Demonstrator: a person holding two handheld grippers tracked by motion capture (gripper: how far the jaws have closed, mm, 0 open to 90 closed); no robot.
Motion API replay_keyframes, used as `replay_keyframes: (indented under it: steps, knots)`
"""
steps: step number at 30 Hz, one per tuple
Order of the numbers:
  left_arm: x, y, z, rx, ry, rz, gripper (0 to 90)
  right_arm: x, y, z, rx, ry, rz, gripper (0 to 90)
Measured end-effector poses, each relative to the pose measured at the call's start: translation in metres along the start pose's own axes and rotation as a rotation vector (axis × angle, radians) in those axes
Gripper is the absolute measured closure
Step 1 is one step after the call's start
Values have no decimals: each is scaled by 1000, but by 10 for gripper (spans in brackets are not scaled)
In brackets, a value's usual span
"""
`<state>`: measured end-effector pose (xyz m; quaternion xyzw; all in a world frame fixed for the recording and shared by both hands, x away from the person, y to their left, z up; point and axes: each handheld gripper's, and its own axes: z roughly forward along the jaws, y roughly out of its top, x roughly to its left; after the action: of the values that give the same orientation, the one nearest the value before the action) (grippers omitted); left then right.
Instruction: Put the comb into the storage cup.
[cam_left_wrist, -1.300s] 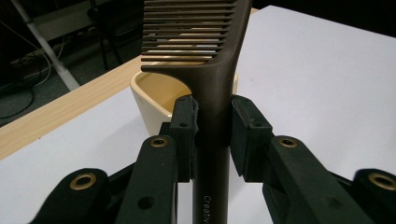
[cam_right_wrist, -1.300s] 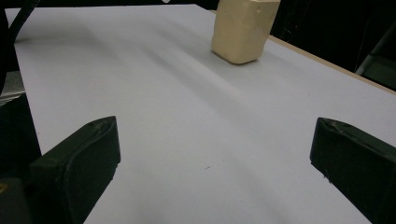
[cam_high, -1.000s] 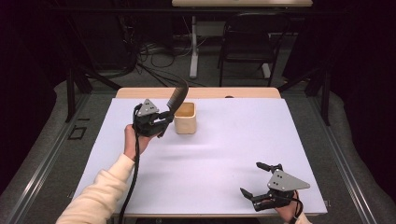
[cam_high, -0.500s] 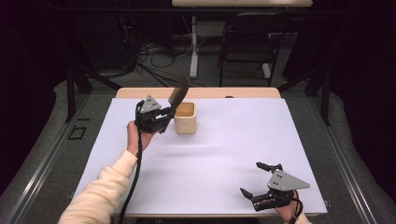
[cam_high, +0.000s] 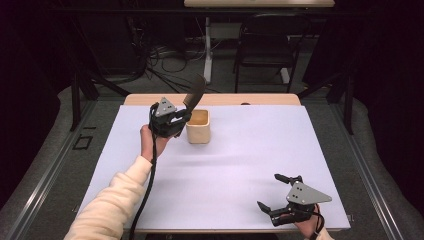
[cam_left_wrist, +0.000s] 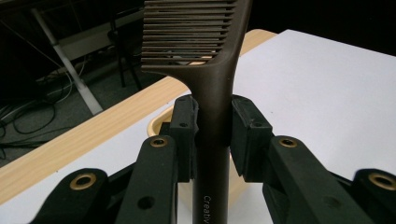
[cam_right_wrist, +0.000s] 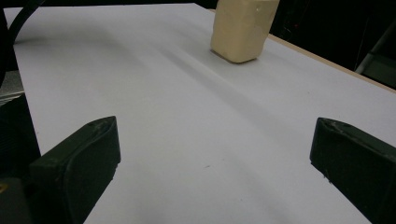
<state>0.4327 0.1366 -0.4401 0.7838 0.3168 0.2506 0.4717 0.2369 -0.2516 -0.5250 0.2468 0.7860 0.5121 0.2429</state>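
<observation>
Comb (cam_left_wrist: 212, 60), dark brown plastic, wide-toothed, with pale lettering on its handle: held by the left gripper (cam_high: 181, 118), whose two black jaws were clamped on the handle from either side. In the left gripper view the handle ran straight up between the jaws and the toothed head stood above and beyond them, teeth pointing to the left of that view. In the high view the comb (cam_high: 194, 92) rose up and away from the gripper, tilted, with its head above the near rim of the container.

Container (cam_high: 198, 126), pale tan, open-topped, squarish: stood on the white table sheet (cam_high: 235, 160) just beside the left gripper, on its right, and directly beneath and beyond the jaws in the left gripper view (cam_left_wrist: 156, 126). Whether the comb touched it could not be told.

Right gripper (cam_high: 276, 192): jaws spread wide, nothing between them, held low over the sheet well apart from the left gripper. Ahead of its jaws, far off and slightly right of centre, stood the same container (cam_right_wrist: 243, 28).

Wooden table edge (cam_high: 260, 99): showed past the sheet, beyond the container.
</observation>
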Motion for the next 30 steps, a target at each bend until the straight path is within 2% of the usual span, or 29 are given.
replay_keyframes:
  steps: [30]
  knots:
    - [5,20,9,-67,47,-5,725,0,0,0,1,-1,2,12]
